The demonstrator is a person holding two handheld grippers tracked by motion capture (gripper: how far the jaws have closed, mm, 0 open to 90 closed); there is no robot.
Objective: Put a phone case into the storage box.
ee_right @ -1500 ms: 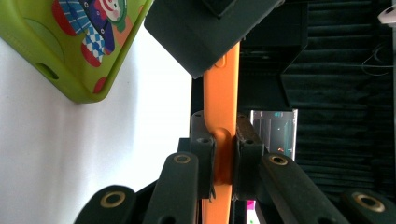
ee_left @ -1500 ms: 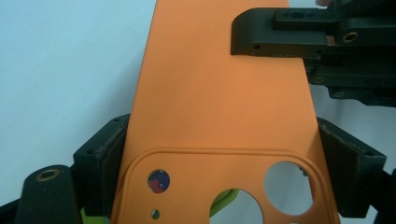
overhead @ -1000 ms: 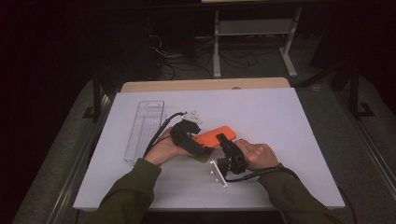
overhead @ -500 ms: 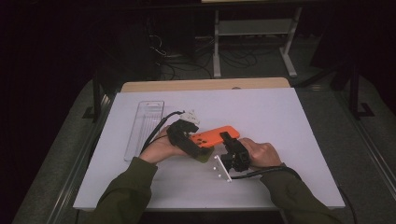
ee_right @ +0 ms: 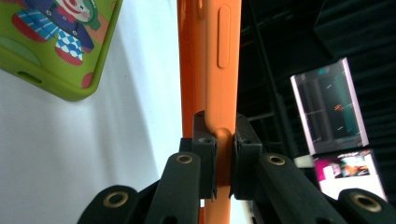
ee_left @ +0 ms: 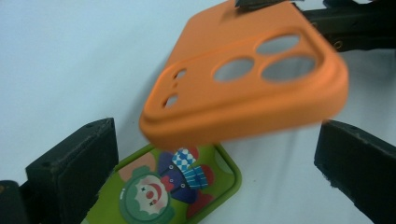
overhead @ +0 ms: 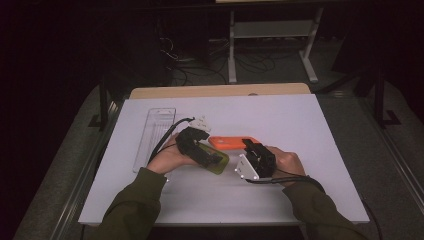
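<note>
Orange phone case [ee_left: 243, 88], 3 cam holes

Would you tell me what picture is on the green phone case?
A cartoon clown on the green case, clearest in the left gripper view.

Orange case [ee_left: 243, 88] hangs between the open left tool [ee_left: 219, 163] jaws.

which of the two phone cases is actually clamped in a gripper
The orange phone case: the right gripper pinches its edge. The green clown case lies flat on the table between the left gripper's open jaws, unclamped.
</note>
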